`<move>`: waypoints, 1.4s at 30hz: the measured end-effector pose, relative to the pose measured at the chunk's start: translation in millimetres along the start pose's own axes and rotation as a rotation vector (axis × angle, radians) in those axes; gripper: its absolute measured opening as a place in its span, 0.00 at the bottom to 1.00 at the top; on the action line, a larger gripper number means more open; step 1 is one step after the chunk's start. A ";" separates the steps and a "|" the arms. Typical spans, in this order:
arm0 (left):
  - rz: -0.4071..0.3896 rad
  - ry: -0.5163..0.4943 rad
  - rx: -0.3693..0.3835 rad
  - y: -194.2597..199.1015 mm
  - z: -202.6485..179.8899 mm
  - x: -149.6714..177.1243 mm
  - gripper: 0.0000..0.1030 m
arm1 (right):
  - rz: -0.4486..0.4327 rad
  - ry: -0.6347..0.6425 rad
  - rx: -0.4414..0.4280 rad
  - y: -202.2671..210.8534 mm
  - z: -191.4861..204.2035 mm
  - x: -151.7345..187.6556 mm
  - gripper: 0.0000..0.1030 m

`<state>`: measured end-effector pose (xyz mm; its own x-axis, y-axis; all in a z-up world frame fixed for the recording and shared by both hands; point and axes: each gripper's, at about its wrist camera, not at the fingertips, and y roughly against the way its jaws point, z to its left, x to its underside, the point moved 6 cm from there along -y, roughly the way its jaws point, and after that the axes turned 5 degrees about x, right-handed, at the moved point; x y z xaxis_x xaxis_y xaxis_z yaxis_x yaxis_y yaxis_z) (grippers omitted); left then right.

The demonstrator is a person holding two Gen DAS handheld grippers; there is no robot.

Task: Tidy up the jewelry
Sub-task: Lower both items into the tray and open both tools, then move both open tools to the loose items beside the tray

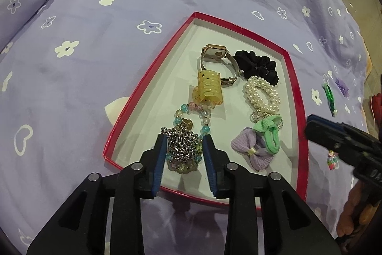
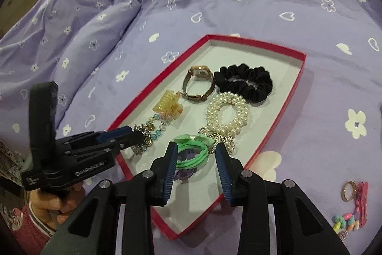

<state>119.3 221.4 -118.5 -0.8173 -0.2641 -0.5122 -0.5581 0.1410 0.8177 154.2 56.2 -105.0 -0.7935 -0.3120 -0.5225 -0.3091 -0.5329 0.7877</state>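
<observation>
A red-rimmed tray (image 1: 152, 78) lies on the bed and holds a watch (image 1: 214, 54), a black scrunchie (image 1: 257, 63), a yellow claw clip (image 1: 209, 87), a pearl bracelet (image 1: 262, 94) and a purple bow (image 1: 250, 149). My left gripper (image 1: 185, 138) stands open over the tray's near corner, with a silver chain heap (image 1: 182, 147) and a pastel bead bracelet (image 1: 191, 109) lying between its blue pads. My right gripper (image 2: 196, 145) is open too. A green hair tie (image 2: 191, 157) rests on the tray between its fingers.
On the lilac flowered bedcover (image 1: 95, 63), right of the tray, lie a gold ring (image 2: 348, 190), a pink clip (image 2: 361, 200), a coloured bead string (image 2: 346, 225), a green piece (image 1: 329, 97) and a purple flower (image 1: 342, 86). A pillow (image 2: 71, 35) rises at the left.
</observation>
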 end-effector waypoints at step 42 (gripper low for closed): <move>0.000 -0.169 0.174 41.5 -152.4 34.6 0.58 | -0.133 -0.299 0.194 136.4 -162.8 101.8 0.50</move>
<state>89.8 72.7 -62.3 -0.8216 -0.1029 -0.5606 -0.5623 0.3076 0.7676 116.6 -176.3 -103.9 -0.8488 0.0089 -0.5287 -0.4907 -0.3856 0.7814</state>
